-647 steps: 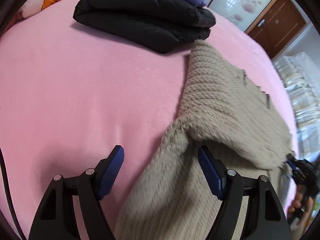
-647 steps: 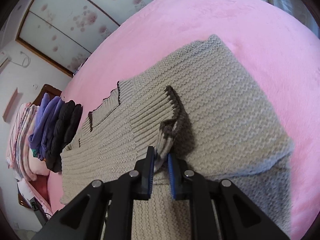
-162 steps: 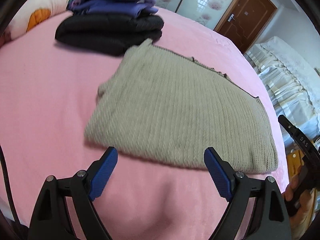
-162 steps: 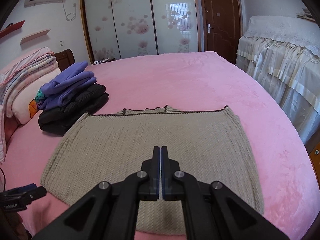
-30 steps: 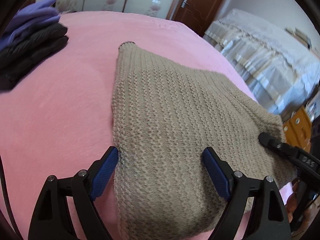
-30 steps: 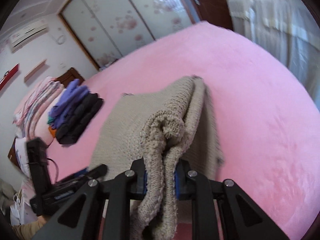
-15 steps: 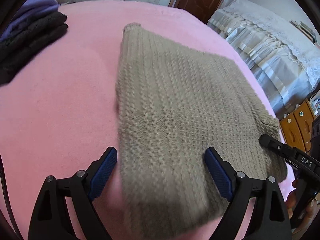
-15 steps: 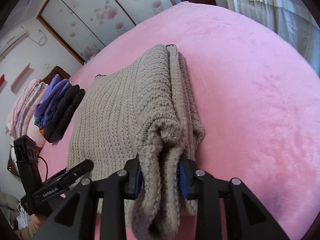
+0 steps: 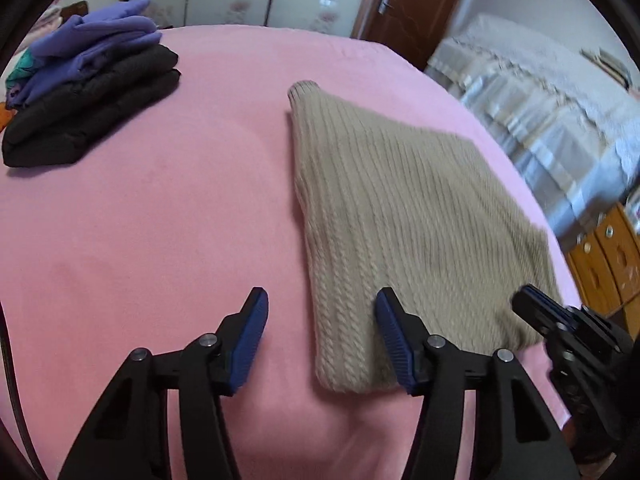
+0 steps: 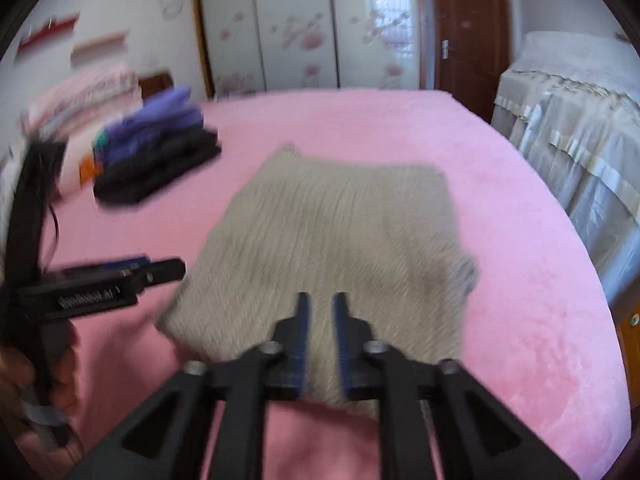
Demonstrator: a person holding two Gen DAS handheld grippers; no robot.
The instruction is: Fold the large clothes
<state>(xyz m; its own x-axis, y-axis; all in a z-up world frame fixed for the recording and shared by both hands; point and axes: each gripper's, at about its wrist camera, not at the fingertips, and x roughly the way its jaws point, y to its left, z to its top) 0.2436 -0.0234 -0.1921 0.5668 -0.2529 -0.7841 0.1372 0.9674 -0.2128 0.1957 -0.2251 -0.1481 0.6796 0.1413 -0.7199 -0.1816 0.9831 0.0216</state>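
Observation:
A beige knitted sweater (image 9: 400,208) lies folded flat on the pink bed (image 9: 160,220). My left gripper (image 9: 320,320) hovers at its near left corner, jaws closing. One pad is over the bedcover and the other over the knit, and they grip nothing. In the right wrist view the sweater (image 10: 340,232) is blurred. My right gripper (image 10: 321,312) is above its near edge, jaws closing to a narrow gap with nothing between them. The left gripper (image 10: 168,270) shows at the left, and the right gripper (image 9: 528,300) sits by the sweater's near right corner.
A stack of folded black and purple clothes (image 9: 92,92) sits at the back left of the bed. A second bed with a pale lace cover (image 9: 540,100) stands to the right. A wooden cabinet (image 9: 608,256) is beside it. A wardrobe (image 10: 300,24) and a door (image 10: 468,28) stand behind.
My right gripper has let go of the sweater's folded edge, rolled level and pulled back. The sweater now lies flat. My left gripper's jaws have narrowed and it has drawn back.

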